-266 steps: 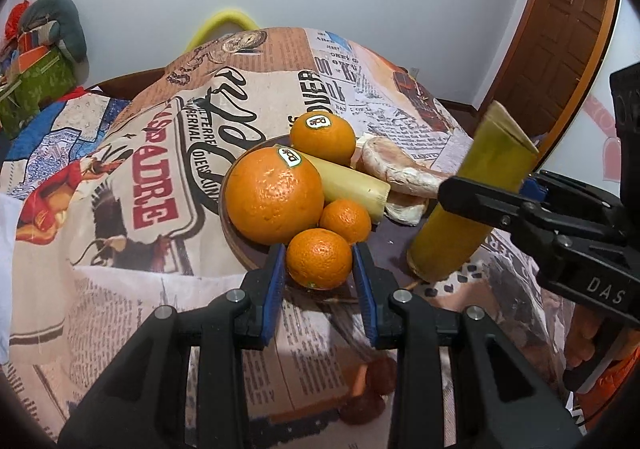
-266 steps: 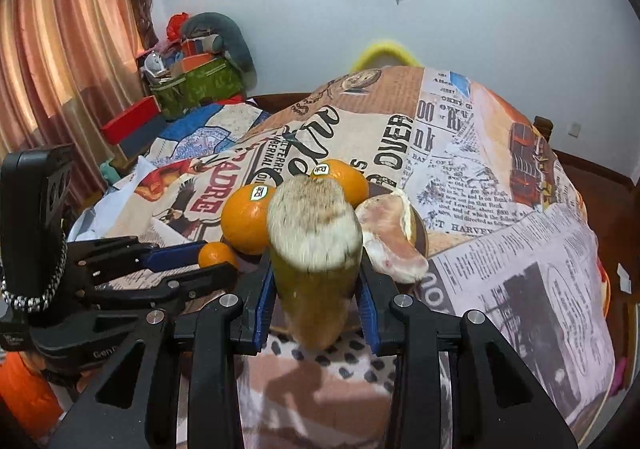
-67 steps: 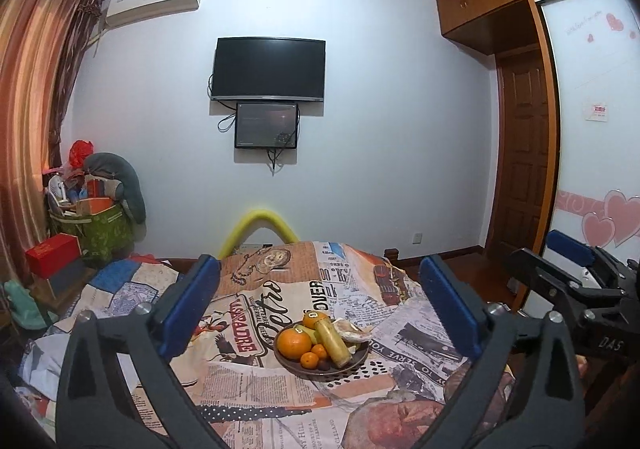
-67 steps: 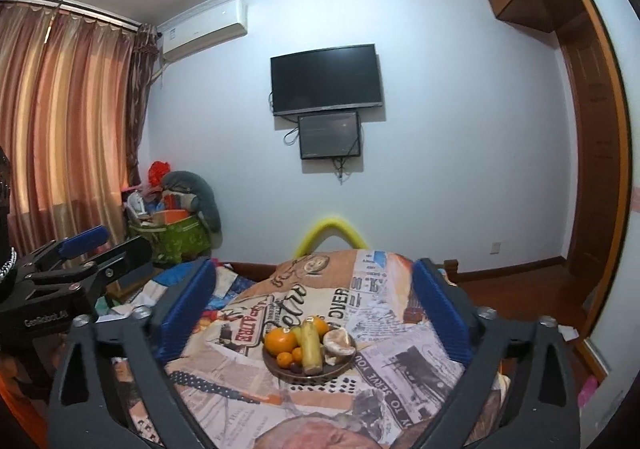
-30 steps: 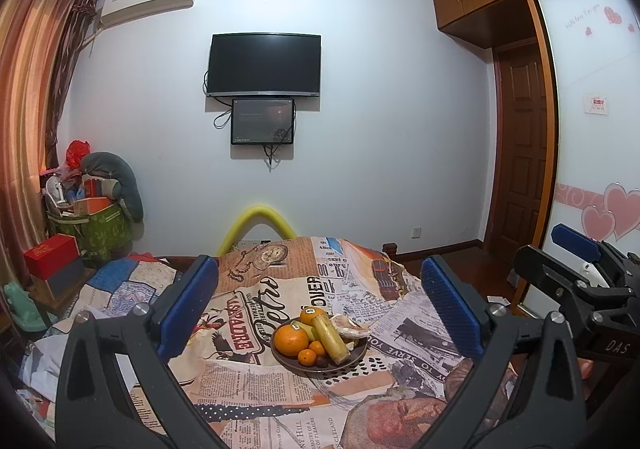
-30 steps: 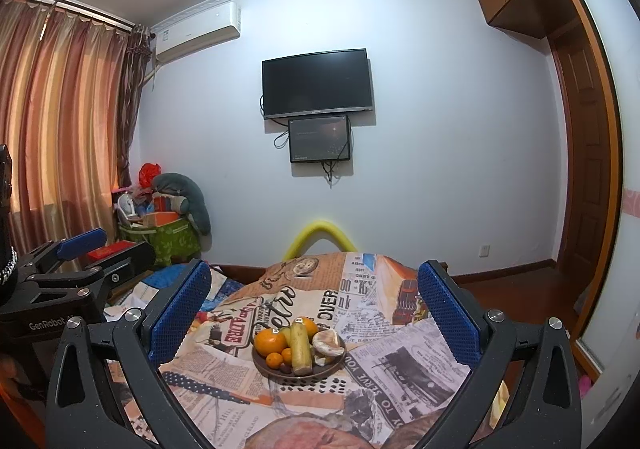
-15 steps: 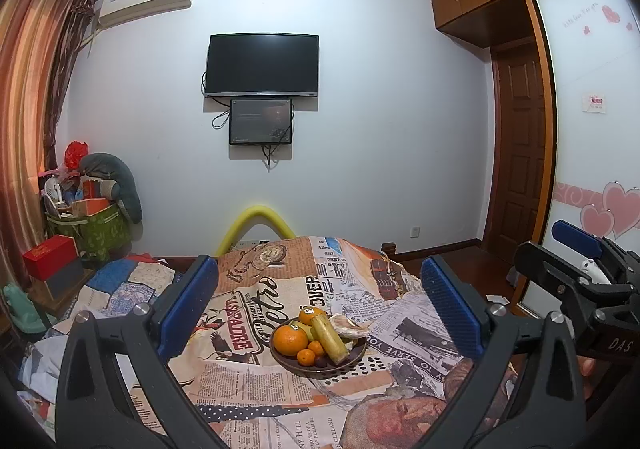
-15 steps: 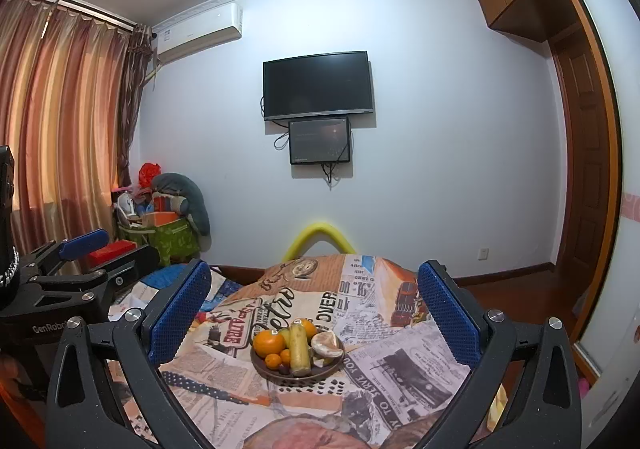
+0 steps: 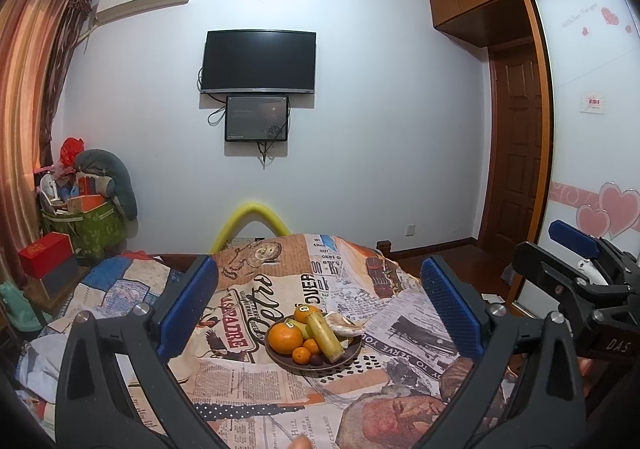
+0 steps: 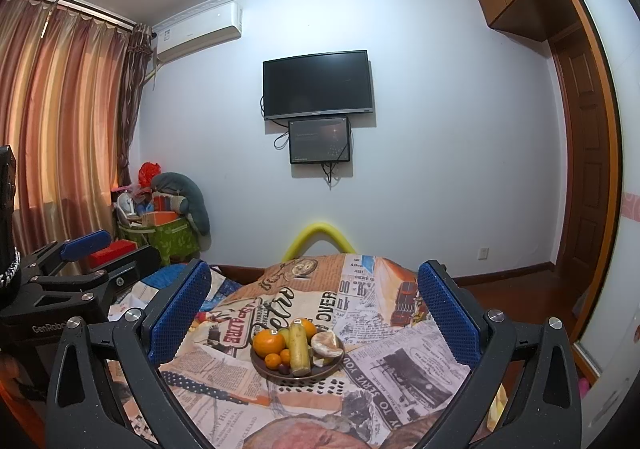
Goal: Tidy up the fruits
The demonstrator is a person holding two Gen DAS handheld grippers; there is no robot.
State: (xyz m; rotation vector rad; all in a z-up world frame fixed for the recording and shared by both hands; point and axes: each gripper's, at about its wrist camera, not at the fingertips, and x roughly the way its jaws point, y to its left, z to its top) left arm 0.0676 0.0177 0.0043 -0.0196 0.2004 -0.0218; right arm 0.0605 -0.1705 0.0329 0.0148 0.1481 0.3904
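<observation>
Dark plate [image 9: 352,355] on the newsprint-patterned cloth [image 9: 416,325], well ahead of both grippers: one large orange [image 9: 285,338], a second orange behind, two small ones at front, a long yellow-green piece [image 9: 325,334] and what may be peeled fruit or bread [image 9: 342,323]. Left gripper [image 9: 318,307] and right gripper [image 10: 313,307]: fingers spread wide, holding nothing. Handling, by judgement: oranges firm, round, apt to roll, so grip across the middle; long piece softer, so take it mid-length.
</observation>
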